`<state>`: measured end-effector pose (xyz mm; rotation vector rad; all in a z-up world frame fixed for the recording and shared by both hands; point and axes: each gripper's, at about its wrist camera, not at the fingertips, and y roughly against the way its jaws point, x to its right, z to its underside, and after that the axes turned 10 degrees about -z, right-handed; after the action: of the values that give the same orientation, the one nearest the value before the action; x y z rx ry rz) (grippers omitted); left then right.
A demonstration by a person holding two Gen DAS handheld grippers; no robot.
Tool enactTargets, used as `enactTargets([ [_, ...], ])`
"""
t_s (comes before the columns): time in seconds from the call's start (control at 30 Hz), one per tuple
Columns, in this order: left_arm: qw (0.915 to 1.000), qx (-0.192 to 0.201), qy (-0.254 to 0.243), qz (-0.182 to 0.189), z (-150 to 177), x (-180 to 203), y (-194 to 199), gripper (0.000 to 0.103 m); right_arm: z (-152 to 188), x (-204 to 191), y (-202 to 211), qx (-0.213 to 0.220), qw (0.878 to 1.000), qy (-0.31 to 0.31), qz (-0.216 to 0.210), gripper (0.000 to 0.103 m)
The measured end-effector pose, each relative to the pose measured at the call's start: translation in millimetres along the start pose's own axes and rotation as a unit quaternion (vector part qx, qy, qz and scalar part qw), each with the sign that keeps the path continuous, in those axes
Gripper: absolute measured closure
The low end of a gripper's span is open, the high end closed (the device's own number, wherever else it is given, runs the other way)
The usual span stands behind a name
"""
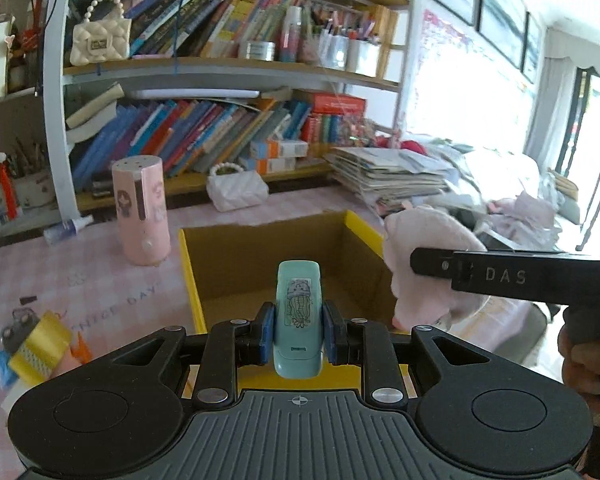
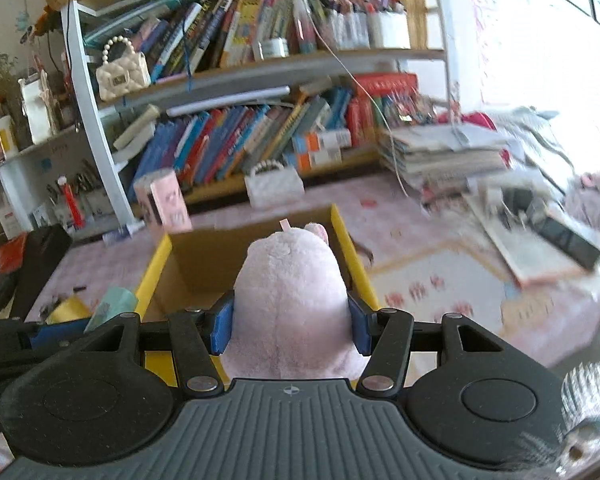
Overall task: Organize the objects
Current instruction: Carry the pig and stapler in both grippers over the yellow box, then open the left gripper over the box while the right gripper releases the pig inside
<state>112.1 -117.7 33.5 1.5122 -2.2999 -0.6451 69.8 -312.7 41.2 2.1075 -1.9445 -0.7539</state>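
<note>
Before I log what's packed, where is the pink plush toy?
The pink plush toy is clamped in the right tool, held above the near right edge of the yellow cardboard box, not yet inside.

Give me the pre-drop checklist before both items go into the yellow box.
1. Left tongs clamped on the teal stapler: ok.
2. Right tongs clamped on the pink plush toy: ok.
3. Yellow box open on top: ok.
4. Box floor free of other things: ok for the part in view; the near end is hidden.
5. Stapler fully over the opening: cannot tell.
6. Pink dispenser stands outside the box: ok.
</note>
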Motion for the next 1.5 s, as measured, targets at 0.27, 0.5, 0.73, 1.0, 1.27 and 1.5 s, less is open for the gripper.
enactTargets([
  [0.27, 0.9992, -0.022, 0.011, -0.031, -8.0, 3.7, -44.9, 0.08, -13.6, 22.0, -62.3, -0.04, 0.999, 0.021, -0.025, 0.05],
  [0.5, 0.9968, -0.053, 0.014, -0.057, -7.6, 1.3, -80.3, 0.08, -1.8, 26.8, -111.9, -0.106, 0.99, 0.074, -0.048, 0.05],
  [0.73, 0.995, -0.076, -0.002, -0.065, -2.6, 6.3, -108.3, 0.079, 4.9, 23.4, -140.8, -0.144, 0.976, 0.151, -0.057, 0.049],
  [1.0, 0.9934, -0.09, -0.037, -0.06, -1.6, 20.3, -129.8, 0.079, 8.3, 15.9, -155.9, -0.183, 0.953, 0.234, -0.052, 0.047],
  [1.27, 0.9944, -0.083, -0.045, -0.047, -4.7, 24.4, -135.6, 0.079, 9.6, 23.3, -150.5, -0.189, 0.957, 0.22, -0.028, 0.049],
  [1.5, 0.9951, -0.076, -0.045, -0.044, -5.3, 24.8, -136.8, 0.079, 10.0, 24.0, -147.4, -0.19, 0.959, 0.208, -0.014, 0.049],
])
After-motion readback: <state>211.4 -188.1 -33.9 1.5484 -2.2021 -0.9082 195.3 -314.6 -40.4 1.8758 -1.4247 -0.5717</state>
